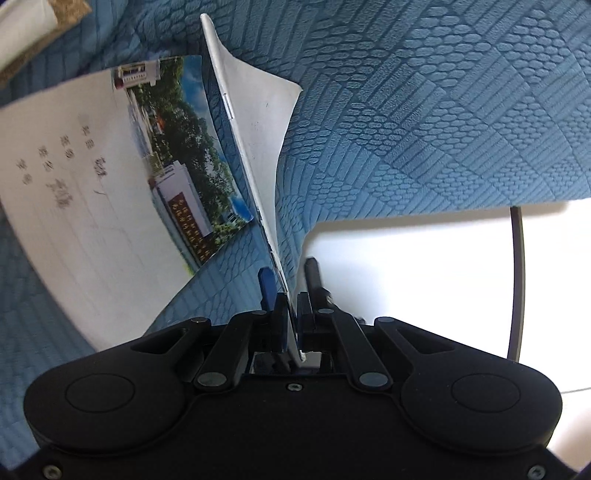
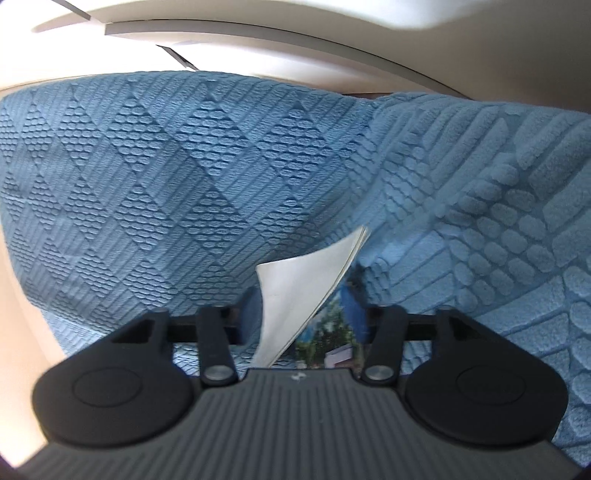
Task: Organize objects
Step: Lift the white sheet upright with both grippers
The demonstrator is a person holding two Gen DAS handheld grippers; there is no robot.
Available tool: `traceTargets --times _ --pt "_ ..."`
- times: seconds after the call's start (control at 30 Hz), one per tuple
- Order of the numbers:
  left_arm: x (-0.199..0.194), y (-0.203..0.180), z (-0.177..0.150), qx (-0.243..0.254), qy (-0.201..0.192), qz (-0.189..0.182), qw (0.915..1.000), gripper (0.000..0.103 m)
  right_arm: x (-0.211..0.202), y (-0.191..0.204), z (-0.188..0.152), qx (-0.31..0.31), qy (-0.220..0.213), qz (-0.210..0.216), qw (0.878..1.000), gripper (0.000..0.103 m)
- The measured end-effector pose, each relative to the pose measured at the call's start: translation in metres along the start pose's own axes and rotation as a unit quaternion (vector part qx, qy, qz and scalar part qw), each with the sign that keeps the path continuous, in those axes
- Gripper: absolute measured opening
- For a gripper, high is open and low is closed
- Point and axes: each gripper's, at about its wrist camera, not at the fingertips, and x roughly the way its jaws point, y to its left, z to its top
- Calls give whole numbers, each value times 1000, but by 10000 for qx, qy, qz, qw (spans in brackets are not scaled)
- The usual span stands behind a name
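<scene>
My left gripper [image 1: 290,280] is shut on the edge of a thin white stapled booklet [image 1: 255,122], which stands on edge above the blue textured blanket [image 1: 424,110]. A second booklet [image 1: 88,206] with a white cover, handwriting and a campus photo strip lies flat on the blanket to the left. My right gripper [image 2: 303,310] is open, its blue fingers either side of the raised white booklet [image 2: 299,291]. The photo cover [image 2: 325,343] shows below, between the fingers. I cannot tell whether the right fingers touch the paper.
The blanket's edge runs along the lower right of the left wrist view, with bright white floor [image 1: 424,288] and a thin dark curved bar [image 1: 519,280] beyond. A white and tan cushion [image 1: 29,29] lies at the top left. Pale wall or furniture [image 2: 258,40] lies beyond the blanket.
</scene>
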Motion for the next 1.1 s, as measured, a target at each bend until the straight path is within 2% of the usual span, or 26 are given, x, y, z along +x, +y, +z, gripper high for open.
traceTargets --times 0.1,0.2,0.3,0.37,0.5,0.6,0.67,0.83,1.1 --pt "-11 -4 -1 115 48 52 9999 3 1 -1 -2 -38 -33 -149 9999 35" --pt "-18 -5 -4 190 58 157 9997 4 4 1 -4 -170 13 -244 9996 16" --pt "-24 -1 -6 143 14 306 9994 4 4 9 -7 -435 54 -345 9984 8" --pt "-29 3 -8 121 -11 402 9991 4 2 15 -10 -624 86 -379 9973 6" --pt "-40 7 -21 407 -145 885 9951 6 -6 32 -20 -1121 166 -382 9928 4" --pt "-49 11 -33 582 -211 1187 9910 6 -12 49 -35 -1654 318 -610 9838 4" --pt "-56 13 -42 689 -299 1340 9881 5 -19 63 -49 -2140 403 -780 9729 4" --pt "-75 21 -55 658 -319 1494 9861 5 -41 86 -81 -2778 349 -935 9554 4" --pt "-110 17 -70 836 -349 1569 9835 5 -83 113 -127 -3133 297 -1034 9435 4"
